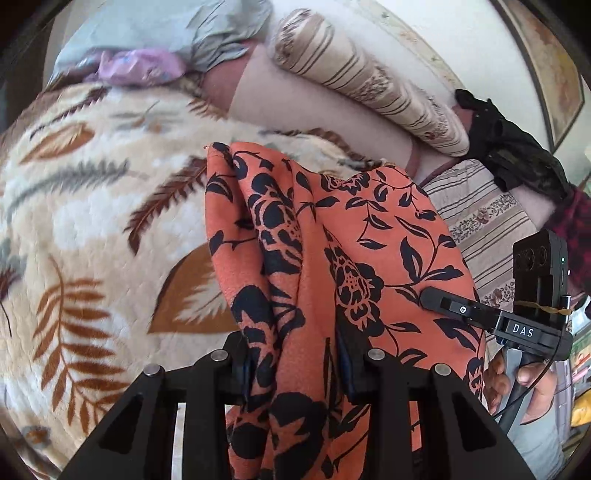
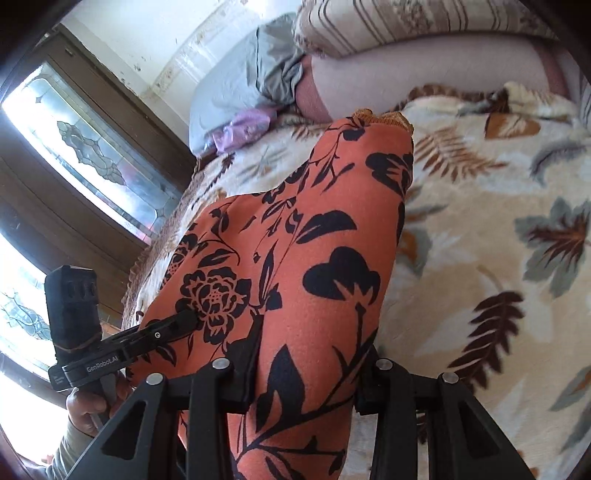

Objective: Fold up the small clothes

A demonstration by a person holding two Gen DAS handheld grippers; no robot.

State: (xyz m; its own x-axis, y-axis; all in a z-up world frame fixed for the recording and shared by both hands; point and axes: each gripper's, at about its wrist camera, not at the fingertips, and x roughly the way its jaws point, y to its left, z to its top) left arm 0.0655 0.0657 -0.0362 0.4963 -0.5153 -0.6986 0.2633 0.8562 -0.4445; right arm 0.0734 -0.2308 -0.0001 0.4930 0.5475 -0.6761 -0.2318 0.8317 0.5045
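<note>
An orange garment with a black flower print [image 1: 332,229] hangs lifted above a cream leaf-patterned blanket [image 1: 92,221]. In the left wrist view, my left gripper [image 1: 295,373] is shut on a bunched part of it, with cloth filling the gap between the jaws. My right gripper [image 1: 430,297] grips the same cloth further right, held by a person's hand [image 1: 517,384]. The right wrist view shows my right gripper [image 2: 303,380] shut on the garment [image 2: 314,240], which drapes away over the blanket [image 2: 498,240]. My left gripper [image 2: 188,319] pinches the cloth at the left.
A striped bolster pillow [image 1: 369,81] lies along the back wall. Next to it sit a grey-blue bundle [image 1: 166,29] and a purple plastic bag [image 1: 136,66]. A black garment [image 1: 517,147] lies at the right. A wood-framed window [image 2: 74,129] stands left of the bed.
</note>
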